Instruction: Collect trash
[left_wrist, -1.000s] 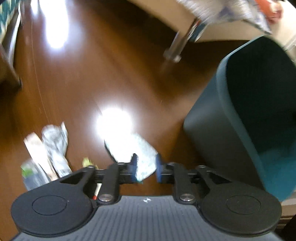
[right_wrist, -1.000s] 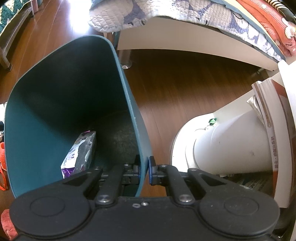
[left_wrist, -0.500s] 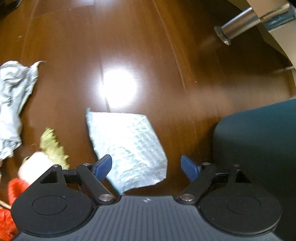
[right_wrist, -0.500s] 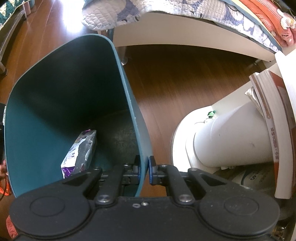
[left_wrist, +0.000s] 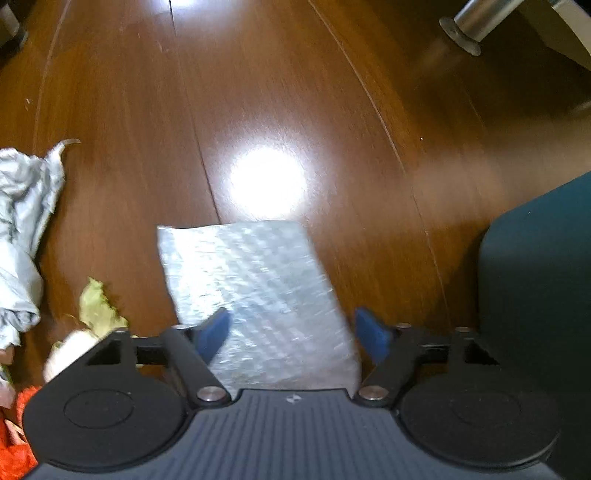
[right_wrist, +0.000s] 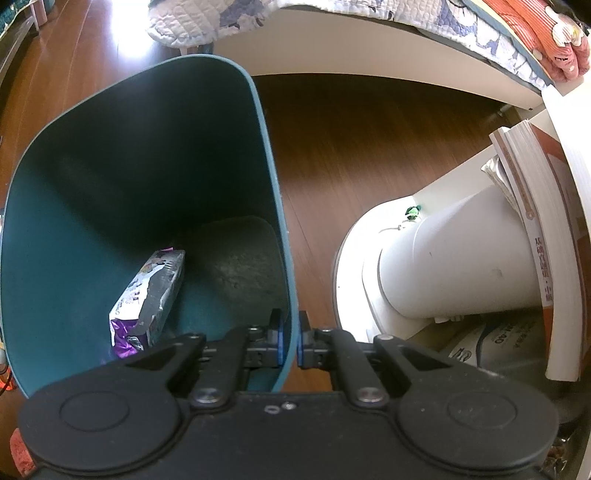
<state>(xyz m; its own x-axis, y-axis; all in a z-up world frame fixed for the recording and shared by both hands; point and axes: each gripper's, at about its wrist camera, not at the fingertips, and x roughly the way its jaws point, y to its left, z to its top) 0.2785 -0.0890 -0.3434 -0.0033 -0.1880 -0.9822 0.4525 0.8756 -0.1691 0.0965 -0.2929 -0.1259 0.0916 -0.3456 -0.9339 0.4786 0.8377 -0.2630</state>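
left gripper: the left gripper (left_wrist: 291, 332) has dropped right down over the floor (left_wrist: 332, 110) compared with a second ago, when it was higher up with the bin filling the right of its view. Its jaws flung wide on the way down and have just been closing in again, but they're still well apart, one blue pad on each side of the silver bubble-wrap piece (left_wrist: 255, 295).
grip so far: not gripping yet, going by the gaps. The left pad overlaps the wrap's edge in the view; the right one sits just off its other edge.
target: that silver piece lies flat on the wood, just left of the teal bin (left_wrist: 539, 295).
right gripper: basically hasn't budged. The right gripper (right_wrist: 290, 343) is clamped hard on the bin's side wall (right_wrist: 284, 258), same as in both earlier shots, holding the bin open and steady.
already binned: one purple-and-white wrapper (right_wrist: 147, 295) is lying at the bottom.
still on the floor: crumpled grey plastic (left_wrist: 26, 229), a yellow-green scrap (left_wrist: 96, 302), something orange-red (left_wrist: 14, 435) at the left edge.
what it means: looks like the pick of item two is about to land. Thin flat sheet on a slick floor though, so the pads could just skate over it or pinch one corner.
progress guess: early days, most of the mess is still out.
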